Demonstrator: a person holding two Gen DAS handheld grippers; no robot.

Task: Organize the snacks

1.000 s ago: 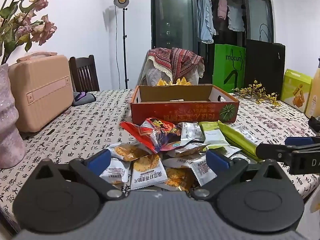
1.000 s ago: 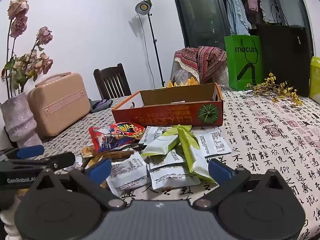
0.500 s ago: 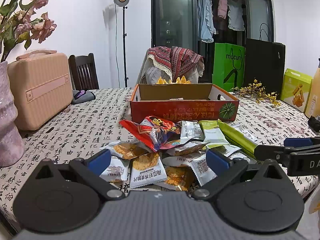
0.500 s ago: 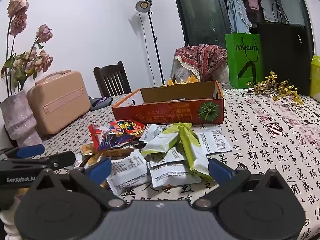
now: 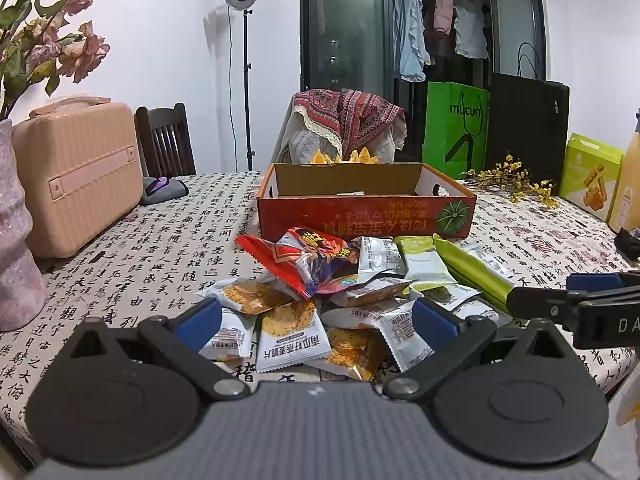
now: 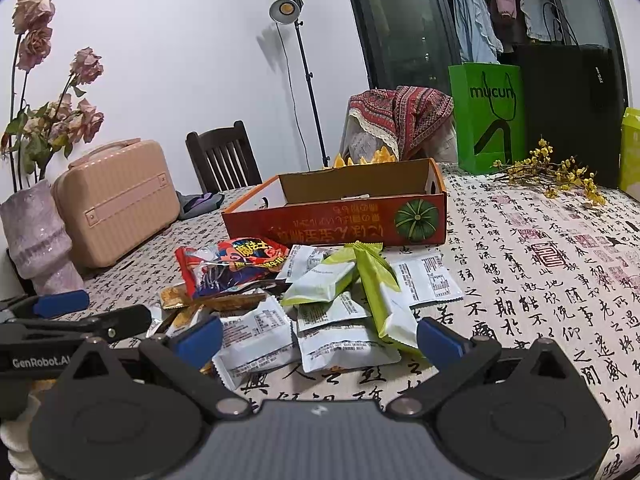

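A pile of snack packets [image 5: 336, 292] lies on the patterned tablecloth: a red bag [image 5: 304, 258], green packets [image 5: 468, 268] and white packets with orange cracker pictures [image 5: 290, 328]. Behind it stands an open red cardboard box [image 5: 366, 216]. My left gripper [image 5: 316, 320] is open and empty, just before the near edge of the pile. My right gripper [image 6: 318, 340] is open and empty, over the white packets [image 6: 340, 344] at the pile's right side. The red bag [image 6: 232, 264], a green packet [image 6: 384, 288] and the box [image 6: 340, 224] show there too.
A pink case [image 5: 76, 172] and a vase [image 5: 16, 248] with dried roses stand at the left. A green bag [image 5: 456, 128], yellow flowers [image 5: 512, 180] and a green carton [image 5: 592, 176] stand at the back right. Chairs stand behind the table.
Both grippers have drifted slightly; the views have barely shifted. Nothing was picked up or moved.
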